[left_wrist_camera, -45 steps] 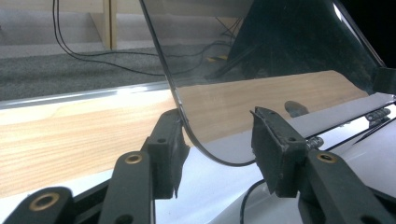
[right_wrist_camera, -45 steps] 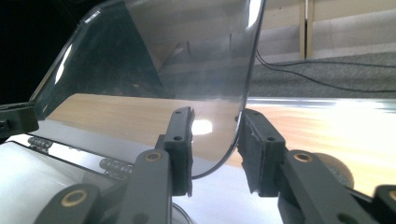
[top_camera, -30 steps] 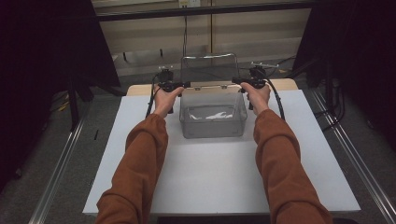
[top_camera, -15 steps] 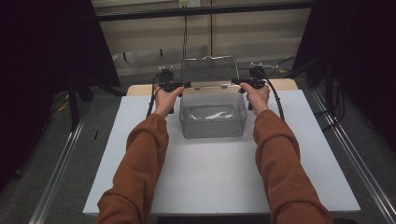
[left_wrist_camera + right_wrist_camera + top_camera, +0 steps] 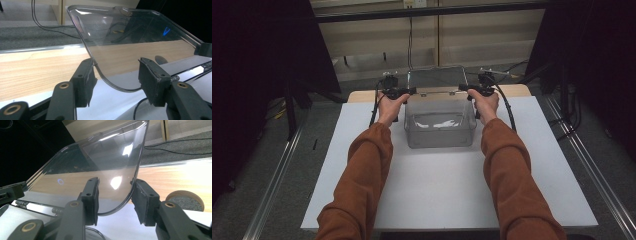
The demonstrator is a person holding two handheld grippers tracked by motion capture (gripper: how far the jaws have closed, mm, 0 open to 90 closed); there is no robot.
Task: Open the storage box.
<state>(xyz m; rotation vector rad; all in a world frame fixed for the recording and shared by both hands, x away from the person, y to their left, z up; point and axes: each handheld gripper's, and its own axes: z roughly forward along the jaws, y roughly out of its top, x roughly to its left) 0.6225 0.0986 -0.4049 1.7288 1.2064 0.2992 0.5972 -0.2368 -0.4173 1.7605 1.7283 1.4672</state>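
- Two handheld grippers work at the far end of a white tabletop (image 5: 447,190), one at each side of a clear plastic box (image 5: 440,125).
- The box stands on the tabletop near its far edge, between the person's two hands. Pale reflections show in its bottom.
- The hinged clear lid (image 5: 435,78) is raised behind the box and tilts away from the person. Its hinge line runs along the box's far rim.
- Left gripper (image 5: 404,92): held in the left hand (image 5: 389,106) at the lid's left lower corner. In the left gripper view the jaws stand apart, with the rounded corner of the lid (image 5: 120,50) between them. The lid edge touches the left pad (image 5: 86,80); the right pad (image 5: 152,80) stands clear of it.
- Right gripper (image 5: 467,89): held in the right hand (image 5: 483,102) at the lid's right lower corner. In the right gripper view the jaws stand apart around the lid (image 5: 105,170) corner. The lid edge lies against the right pad (image 5: 145,200); the left pad (image 5: 91,197) sits close to the lid face, contact uncertain.
- A bare wooden strip (image 5: 35,75) lies beyond the white surface, under the lid.
- Both rust-coloured sleeves (image 5: 362,180) extend from the bottom of the high view.
- A black cable (image 5: 507,107) trails from the right gripper.
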